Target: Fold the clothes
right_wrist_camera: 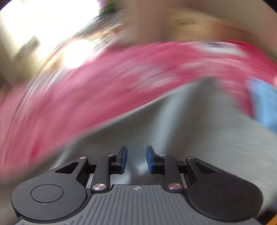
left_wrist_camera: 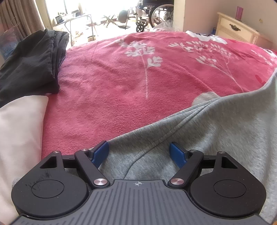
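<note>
A grey sweatshirt [left_wrist_camera: 216, 131] lies spread on the pink floral blanket [left_wrist_camera: 121, 83], filling the lower right of the left wrist view. My left gripper [left_wrist_camera: 139, 151] hovers over its near edge, wide open, with blue pads [left_wrist_camera: 101, 153] on either side of a seam and nothing pinched. The right wrist view is smeared by motion. There my right gripper [right_wrist_camera: 136, 159] stands over the same grey sweatshirt [right_wrist_camera: 199, 131], its jaws a narrow gap apart. No cloth is clearly caught between the pads [right_wrist_camera: 123, 160].
Dark folded clothes [left_wrist_camera: 32, 62] are piled at the blanket's far left, with a white cloth [left_wrist_camera: 19, 135] in front of them. A cream nightstand [left_wrist_camera: 237, 29] stands at the back right and a wheelchair [left_wrist_camera: 155, 13] beyond the bed. A blue cloth [right_wrist_camera: 264, 105] lies at the right.
</note>
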A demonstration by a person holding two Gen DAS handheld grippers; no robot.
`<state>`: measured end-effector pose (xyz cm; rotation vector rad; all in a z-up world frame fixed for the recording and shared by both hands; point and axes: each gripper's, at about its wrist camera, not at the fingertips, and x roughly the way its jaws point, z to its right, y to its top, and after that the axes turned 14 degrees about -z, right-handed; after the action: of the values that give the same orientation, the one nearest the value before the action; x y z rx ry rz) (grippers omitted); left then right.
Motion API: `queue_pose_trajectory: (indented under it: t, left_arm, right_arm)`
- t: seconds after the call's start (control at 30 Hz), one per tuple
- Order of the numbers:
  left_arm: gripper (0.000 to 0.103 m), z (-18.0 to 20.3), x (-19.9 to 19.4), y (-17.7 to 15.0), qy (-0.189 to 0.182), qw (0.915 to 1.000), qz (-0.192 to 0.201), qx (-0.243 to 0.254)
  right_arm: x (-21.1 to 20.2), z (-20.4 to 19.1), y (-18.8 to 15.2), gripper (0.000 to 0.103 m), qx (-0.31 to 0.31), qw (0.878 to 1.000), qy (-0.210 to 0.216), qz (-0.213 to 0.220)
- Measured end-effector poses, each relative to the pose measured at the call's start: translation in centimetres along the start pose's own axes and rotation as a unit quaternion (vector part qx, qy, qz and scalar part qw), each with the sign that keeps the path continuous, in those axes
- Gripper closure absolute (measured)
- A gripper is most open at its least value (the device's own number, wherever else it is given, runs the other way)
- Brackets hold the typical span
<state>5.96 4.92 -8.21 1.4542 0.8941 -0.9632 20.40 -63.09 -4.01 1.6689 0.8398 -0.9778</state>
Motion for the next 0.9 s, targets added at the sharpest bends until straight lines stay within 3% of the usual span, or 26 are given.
queue_pose_trajectory:
  t: [0.07,0.13,0.17,0.27,0.4,0.5,0.77,0.9]
  left_arm:
    - [0.024,-0.1,0.0,-0.1,-0.004,1.0000,0.004,0.001]
    - [0.024,-0.2,0.1,-0.1,-0.005,1.0000,0.007,0.001]
    - [0.024,-0.2,0.1,-0.1,-0.006,1.0000,0.007,0.001]
    - [0.023,-0.3,0.1,0.0,-0.008,1.0000,0.005,0.002]
    - [0.023,-0.3,0.1,0.1,-0.008,1.0000,0.002,-0.002]
    - [0.023,-0.2,0.1,0.1,-0.005,0.9999,0.001,-0.009]
    - [0.023,0.0,0.1,0.3,0.003,0.9998,-0.002,-0.020]
    - [0.022,0.1,0.1,0.2,0.006,0.9998,-0.001,-0.017]
  right_arm:
    - [-2.9,2.7,-0.3,0.075,0.084,0.995,0.021,0.042]
    - [-5.4,4.3,-1.4,0.066,0.127,0.990,0.019,0.064]
    - [-6.3,4.9,-2.2,0.059,0.136,0.988,0.005,0.068]
    - [-7.6,7.3,-4.7,0.058,0.179,0.981,-0.022,0.071]
    - [-7.5,11.0,-7.8,0.058,0.269,0.960,0.020,0.071]
    - [-6.9,11.8,-8.3,0.058,0.296,0.952,0.053,0.054]
    - [-4.0,11.8,-9.0,0.058,0.354,0.932,0.063,-0.038]
    - [-2.5,12.0,-9.0,0.058,0.348,0.933,0.083,-0.031]
